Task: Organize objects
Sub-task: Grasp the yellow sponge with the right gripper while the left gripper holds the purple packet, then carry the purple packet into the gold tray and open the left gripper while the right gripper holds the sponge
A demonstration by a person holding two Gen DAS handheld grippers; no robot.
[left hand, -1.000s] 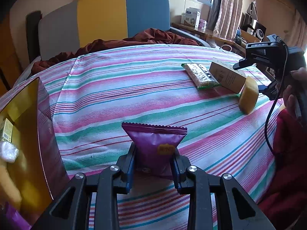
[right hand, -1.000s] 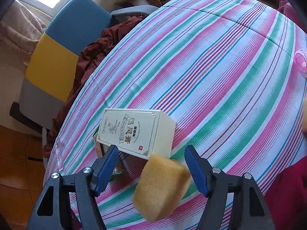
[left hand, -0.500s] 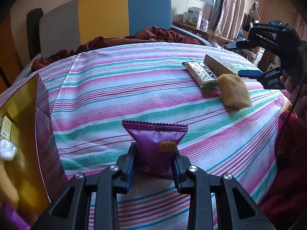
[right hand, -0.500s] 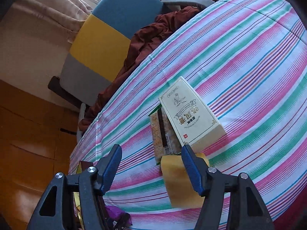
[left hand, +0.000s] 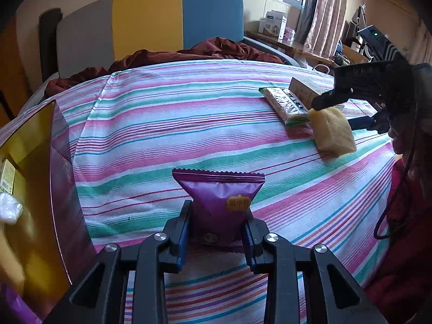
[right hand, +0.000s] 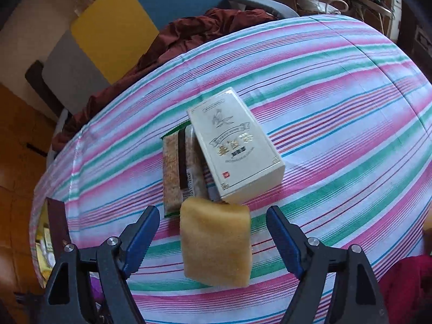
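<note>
My left gripper (left hand: 216, 232) is clamping a purple snack packet (left hand: 218, 205) by its lower end, its blue pads pressing both sides; the packet is standing upright over the striped cloth (left hand: 167, 135), showing a small gold badge whose characters are too small to read. My right gripper (right hand: 213, 240) is opening its jaws, both pads standing clear of the yellow sponge (right hand: 216, 243) that is lying on the cloth between them. Just beyond the sponge, a cream carton (right hand: 235, 148) is lying flat, bearing a ribbon banner, gold characters and a small red seal; the print is blurring past reading. A clear-windowed green-edged packet of grain-like bars (right hand: 178, 167), with a dark label strip and a barcode, is lying alongside the carton and partly under its edge. At the cloth's left edge, an open box (left hand: 40, 162) with a gold interior and purple wall is holding a pale green-printed packet (left hand: 6, 175) and a crumpled white wrapper (left hand: 9, 210).
</note>
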